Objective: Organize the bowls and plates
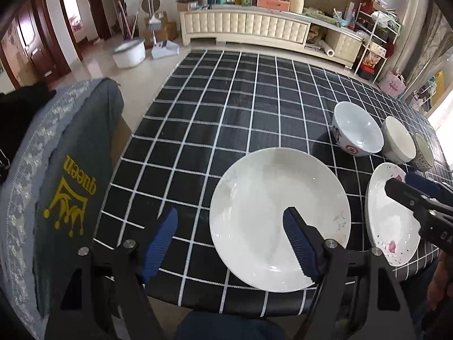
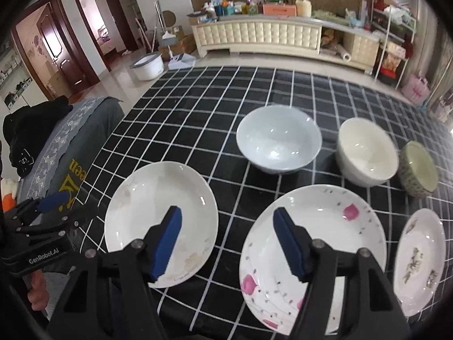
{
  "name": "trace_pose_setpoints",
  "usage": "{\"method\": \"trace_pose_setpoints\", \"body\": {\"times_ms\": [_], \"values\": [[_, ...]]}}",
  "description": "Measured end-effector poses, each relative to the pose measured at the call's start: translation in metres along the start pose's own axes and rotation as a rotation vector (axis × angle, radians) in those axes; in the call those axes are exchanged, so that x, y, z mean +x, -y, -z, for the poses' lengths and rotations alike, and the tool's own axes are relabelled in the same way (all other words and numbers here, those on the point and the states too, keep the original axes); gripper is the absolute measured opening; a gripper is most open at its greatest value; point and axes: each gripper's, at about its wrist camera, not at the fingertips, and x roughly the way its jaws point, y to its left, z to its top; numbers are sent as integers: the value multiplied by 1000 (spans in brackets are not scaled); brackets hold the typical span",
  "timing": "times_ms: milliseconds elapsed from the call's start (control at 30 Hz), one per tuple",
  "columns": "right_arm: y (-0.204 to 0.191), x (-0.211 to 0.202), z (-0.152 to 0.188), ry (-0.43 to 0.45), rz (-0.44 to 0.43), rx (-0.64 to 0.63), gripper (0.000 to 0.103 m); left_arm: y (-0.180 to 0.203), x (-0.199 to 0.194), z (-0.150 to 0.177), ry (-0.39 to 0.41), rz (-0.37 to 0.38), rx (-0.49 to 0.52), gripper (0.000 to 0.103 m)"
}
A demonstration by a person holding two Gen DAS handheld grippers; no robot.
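Three plates lie along the near edge of the table: a plain white plate (image 1: 279, 215) (image 2: 158, 218), a pink-flowered plate (image 2: 320, 252) (image 1: 392, 218) and a small patterned plate (image 2: 420, 257). Behind them stand a large white bowl (image 2: 279, 138) (image 1: 356, 130), a cream bowl (image 2: 366, 151) (image 1: 397, 140) and a small green-patterned bowl (image 2: 419, 168) (image 1: 423, 151). My left gripper (image 1: 230, 238) is open, above the white plate's left rim. My right gripper (image 2: 226, 235) is open, above the gap between the white and flowered plates; it also shows in the left wrist view (image 1: 402, 182).
The table (image 1: 226, 119) has a black cloth with white grid lines. A chair with a grey "queen" cover (image 1: 65, 187) stands at the table's left. A white basin (image 1: 128, 52) sits on the floor beyond, and a cluttered sideboard (image 1: 246, 25) lines the far wall.
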Motion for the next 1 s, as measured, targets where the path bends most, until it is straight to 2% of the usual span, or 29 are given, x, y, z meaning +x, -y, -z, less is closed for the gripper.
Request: {"method": "trace_pose_setpoints", "body": {"times_ms": [67,133,300,400,500,600,700,1000], "values": [[-3,10,-3,-14,-7,-25,68,-3,8,-1,-21,13,-21,75],[-8,23,-6,-42,-15,-56,64,-6,18,-1,-46,11,-31,70],[-22,54,-7,-127,-41,-117,58,-18,45,3,-132,31,-64,43],[-22,69,-6,-170,-42,-110,48,-22,58,5,-169,42,-74,30],[-23,80,-3,-195,-40,-119,41,-23,68,7,-192,42,-72,24],[-22,85,0,-225,-35,-116,26,-21,75,8,-217,51,-74,16],[-15,91,2,-238,-39,-80,18,-19,80,11,-233,48,-69,15],[-10,90,3,-229,-49,-82,17,-13,80,11,-223,29,-60,15]]}}
